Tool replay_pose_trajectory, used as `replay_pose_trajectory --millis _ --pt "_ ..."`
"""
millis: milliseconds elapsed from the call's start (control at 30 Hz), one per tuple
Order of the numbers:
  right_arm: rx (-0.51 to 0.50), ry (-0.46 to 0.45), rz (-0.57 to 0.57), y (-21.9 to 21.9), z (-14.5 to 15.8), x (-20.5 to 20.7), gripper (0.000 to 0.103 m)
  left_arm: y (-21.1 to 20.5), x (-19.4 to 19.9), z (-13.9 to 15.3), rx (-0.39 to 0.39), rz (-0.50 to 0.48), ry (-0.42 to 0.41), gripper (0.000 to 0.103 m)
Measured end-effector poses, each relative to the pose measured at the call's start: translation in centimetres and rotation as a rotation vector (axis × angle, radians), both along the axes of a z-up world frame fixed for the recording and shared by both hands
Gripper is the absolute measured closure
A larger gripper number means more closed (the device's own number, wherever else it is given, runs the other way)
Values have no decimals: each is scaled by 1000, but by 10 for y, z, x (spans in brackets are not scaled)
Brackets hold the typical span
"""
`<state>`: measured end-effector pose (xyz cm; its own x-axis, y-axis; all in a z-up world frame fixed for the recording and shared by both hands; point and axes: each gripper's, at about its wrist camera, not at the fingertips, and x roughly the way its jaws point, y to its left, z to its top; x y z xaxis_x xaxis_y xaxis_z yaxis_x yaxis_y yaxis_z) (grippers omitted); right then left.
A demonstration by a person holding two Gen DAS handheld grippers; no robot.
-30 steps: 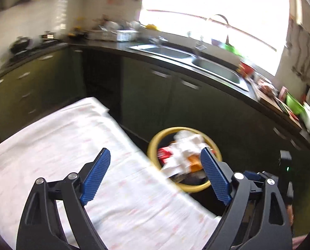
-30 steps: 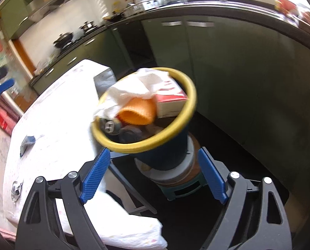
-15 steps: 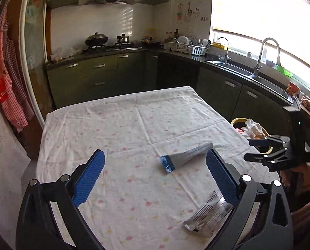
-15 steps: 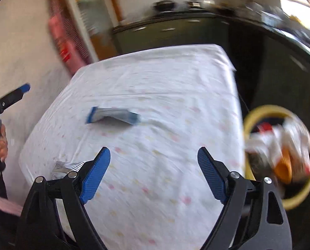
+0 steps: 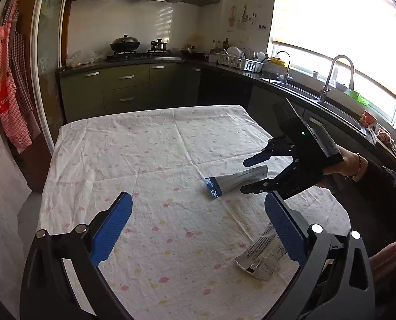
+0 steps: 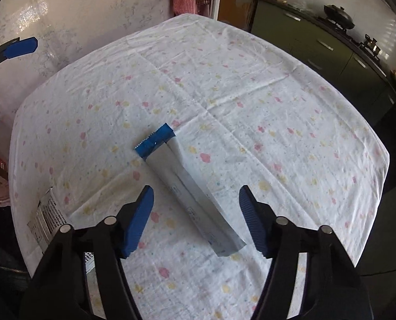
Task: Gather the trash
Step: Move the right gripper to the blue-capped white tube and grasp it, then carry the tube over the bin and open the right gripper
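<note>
Closing in on a blue-tipped silver wrapper (image 6: 183, 186) at the counter's (image 6: 278, 106) middle, the right tongs (image 6: 196, 218) had just been narrowing astride it, untouched. The left tongs (image 5: 198, 229) gaped wide nearer a printed foil packet (image 5: 260, 260). Next, probably: lower, pinch.

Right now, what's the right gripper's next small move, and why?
Probably lower and close on the blue-ended wrapper. The right gripper straddles its silver end, jaws just narrowing but pads not yet touching it. The wrapper lies flat on the tablecloth, so it likely needs a low pinch.
</note>
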<state>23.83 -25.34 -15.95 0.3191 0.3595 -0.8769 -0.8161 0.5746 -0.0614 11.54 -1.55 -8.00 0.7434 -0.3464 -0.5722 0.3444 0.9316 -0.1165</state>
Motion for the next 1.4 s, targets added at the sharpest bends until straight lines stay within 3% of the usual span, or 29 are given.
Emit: replay_pose_trajectory --millis 67,133,200,300,533,733,867,1033,1200,1400 --pt "4 20 -5 -3 -2 1 48 0 0 0 -4 -1 0 5" --pt "27 47 -9 -6 -1 -1 61 0 0 0 -12 -5 3 5" --pt "39 67 -18 -8 0 -5 66 -2 1 0 -17 -9 7 5" --pt "59 107 -51 -13 -1 -11 85 -5 1 0 -16 -17 8 5" --pt "212 207 -141 -31 4 -28 87 -15 -6 2 -15 -61 -18 5" --pt "332 174 -249 -64 27 -56 87 -22 -13 3 -12 -95 -40 5" --pt "355 109 -370 -104 38 -81 87 -26 -14 1 -42 -122 -38 5" --pt "332 55 -618 -182 31 -85 87 -33 -10 -5 -72 -146 -15 5" --pt "211 -23 -835 -256 14 -75 86 -46 -8 -12 -65 -172 2 5" --pt "124 -76 -910 -286 -9 -57 86 -58 -7 -15 -39 -190 9 5"
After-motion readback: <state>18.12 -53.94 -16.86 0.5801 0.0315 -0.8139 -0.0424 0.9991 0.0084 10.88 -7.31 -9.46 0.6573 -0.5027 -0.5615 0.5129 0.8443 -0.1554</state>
